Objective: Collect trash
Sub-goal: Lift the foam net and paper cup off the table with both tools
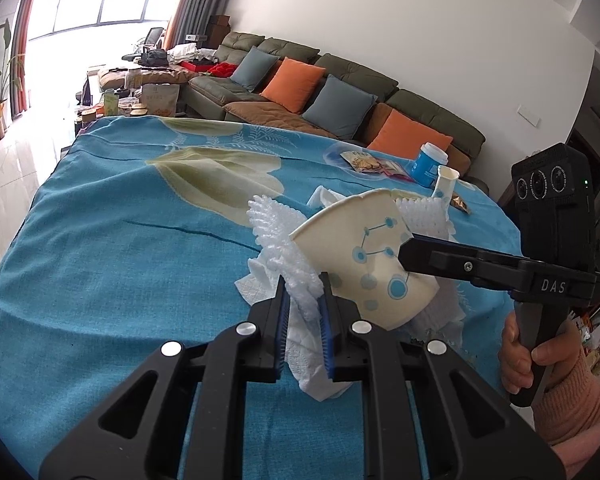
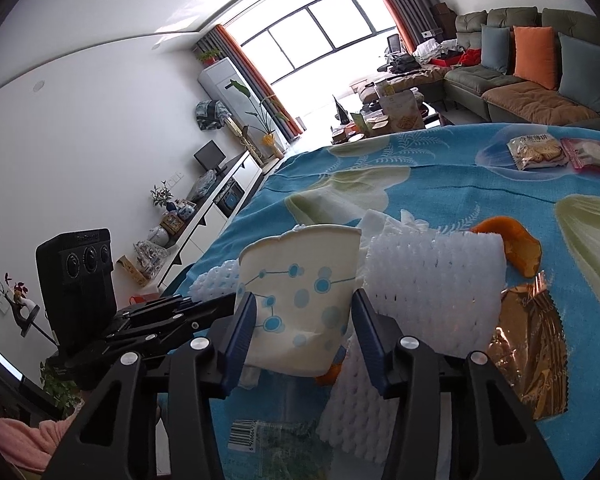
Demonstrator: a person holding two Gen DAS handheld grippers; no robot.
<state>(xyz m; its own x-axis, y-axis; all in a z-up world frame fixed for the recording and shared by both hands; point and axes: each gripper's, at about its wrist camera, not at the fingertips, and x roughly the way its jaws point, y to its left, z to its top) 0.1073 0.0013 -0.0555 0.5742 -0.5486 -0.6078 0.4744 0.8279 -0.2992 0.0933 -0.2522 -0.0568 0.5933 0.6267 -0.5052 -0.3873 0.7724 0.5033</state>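
Observation:
My left gripper (image 1: 304,292) is shut on a white foam fruit net (image 1: 278,240) and crumpled white tissue (image 1: 304,356), held just above the blue tablecloth (image 1: 120,240). My right gripper (image 2: 304,304) is shut on a crushed paper cup with blue dots (image 2: 300,280); the cup also shows in the left wrist view (image 1: 364,248), beside the foam net. A second foam net (image 2: 432,280), orange peel (image 2: 516,244) and a gold wrapper (image 2: 532,344) lie on the cloth next to the cup.
Snack packets (image 1: 374,164), a blue tub (image 1: 428,164) and an upright paper cup (image 1: 446,184) stand at the table's far right. A barcoded wrapper (image 2: 276,436) lies under my right gripper. A sofa with cushions (image 1: 320,92) is behind the table.

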